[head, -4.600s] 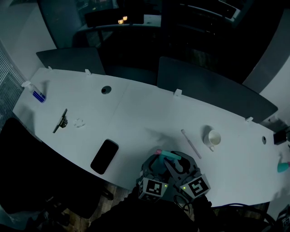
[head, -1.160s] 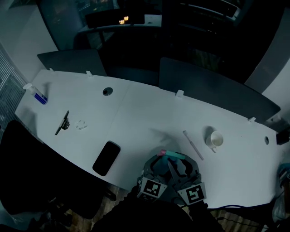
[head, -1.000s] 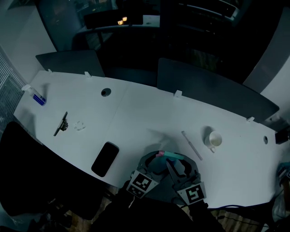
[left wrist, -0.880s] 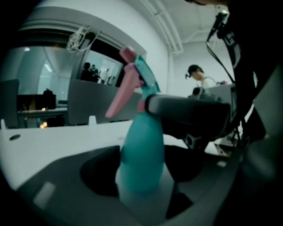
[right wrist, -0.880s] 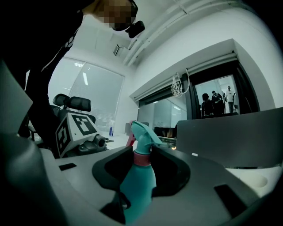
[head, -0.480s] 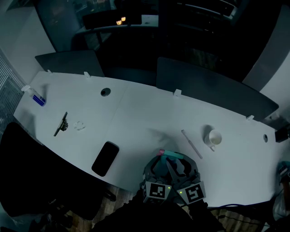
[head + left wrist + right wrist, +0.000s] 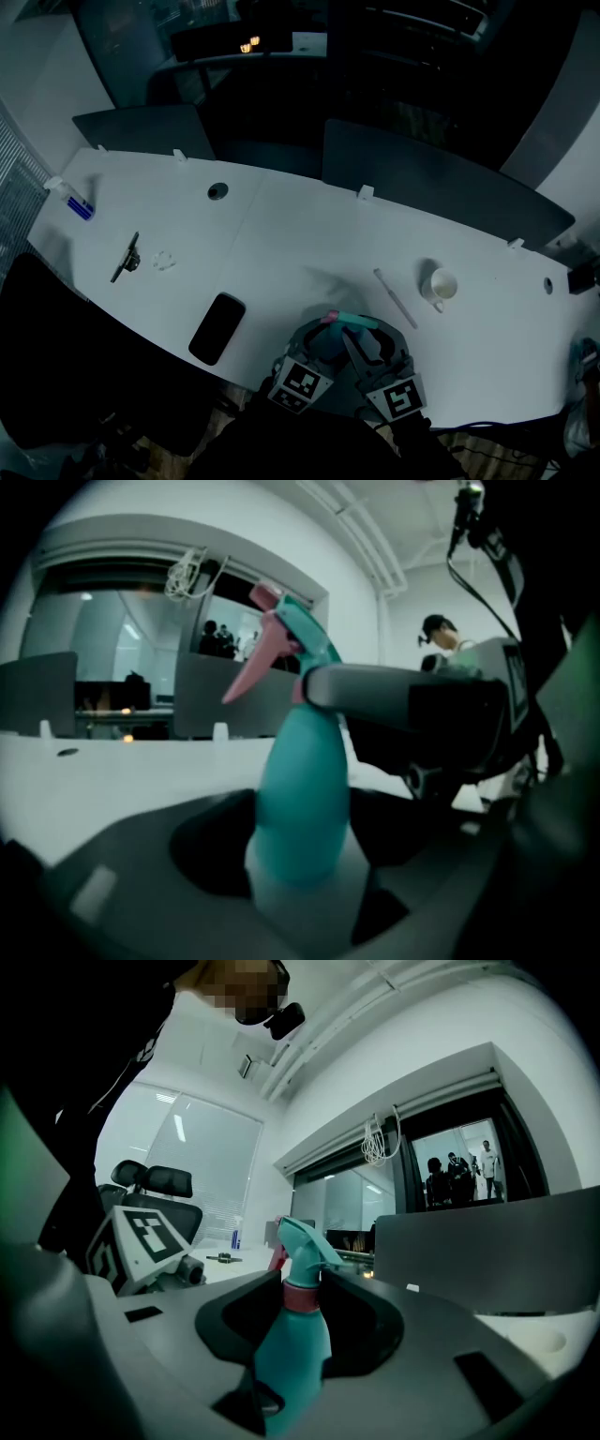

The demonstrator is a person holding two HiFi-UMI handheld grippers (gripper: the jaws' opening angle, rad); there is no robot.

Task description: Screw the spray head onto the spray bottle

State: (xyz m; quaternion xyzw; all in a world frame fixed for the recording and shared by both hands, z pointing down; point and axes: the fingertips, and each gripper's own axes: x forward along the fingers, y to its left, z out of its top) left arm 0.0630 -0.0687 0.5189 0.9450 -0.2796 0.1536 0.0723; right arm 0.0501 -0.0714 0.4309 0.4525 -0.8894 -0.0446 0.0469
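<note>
A teal spray bottle (image 7: 349, 324) with a pink trigger is held upright over the table's near edge, between both grippers. My left gripper (image 7: 300, 855) has just been closing and now clamps the bottle's body (image 7: 300, 799). The spray head (image 7: 286, 635) rises above it. My right gripper (image 7: 302, 1312) has its jaws round the pink collar (image 7: 302, 1297), just under the teal spray head (image 7: 305, 1239). In the head view the left gripper (image 7: 319, 345) and right gripper (image 7: 364, 345) stand side by side, and they hide the lower part of the bottle.
On the white table (image 7: 281, 244) lie a black phone (image 7: 217, 327), a thin rod (image 7: 394, 298), a white cup (image 7: 439, 284), a dark clip (image 7: 126, 257) and a small bottle (image 7: 73, 199). Grey dividers (image 7: 441, 187) line the far edge. An office chair (image 7: 150, 1180) stands behind.
The left gripper's marker cube swung right half a second ago and has swung back left, tilted again. The right gripper and the bottle have stayed where they were.
</note>
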